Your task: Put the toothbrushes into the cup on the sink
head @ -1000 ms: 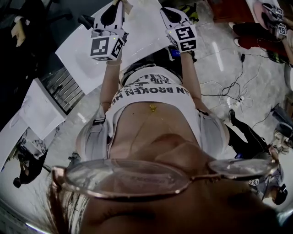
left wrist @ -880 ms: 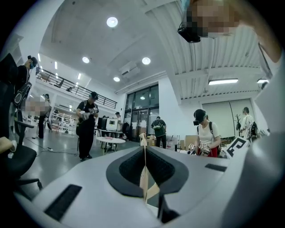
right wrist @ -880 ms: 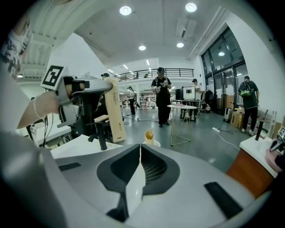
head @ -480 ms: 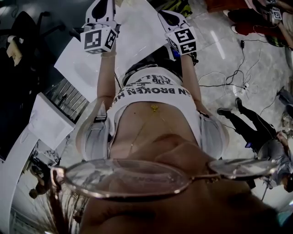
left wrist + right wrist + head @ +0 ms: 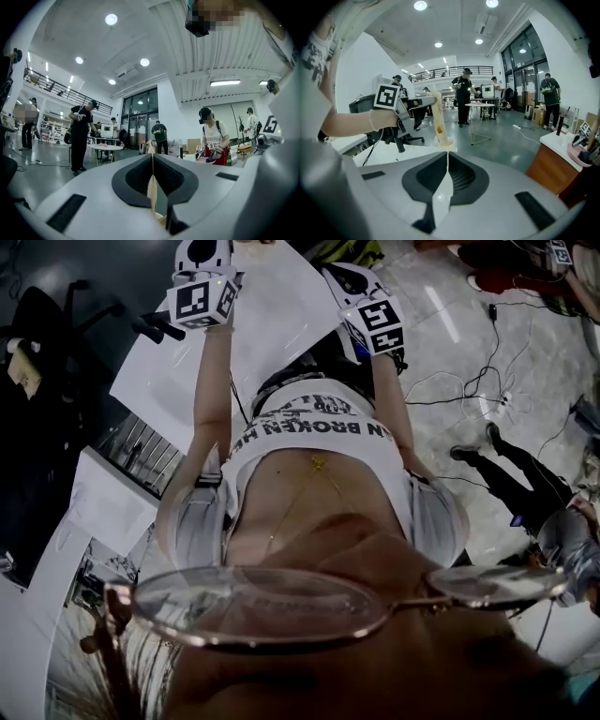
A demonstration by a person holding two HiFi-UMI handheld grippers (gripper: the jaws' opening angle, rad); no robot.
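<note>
Right gripper view shows the right gripper point(image 5: 447, 157) with its jaws closed on a cream toothbrush point(image 5: 438, 123). The left gripper point(image 5: 153, 158) jaws pinch a second toothbrush point(image 5: 152, 190) edge-on. No cup is in view. Likely fault: a thin handle pivots or slips in the pinch during transfer.

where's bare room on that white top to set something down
The white top is bare between the left gripper and right gripper, and also toward its near left corner. Crowded: the floor right of it, with cables.
</note>
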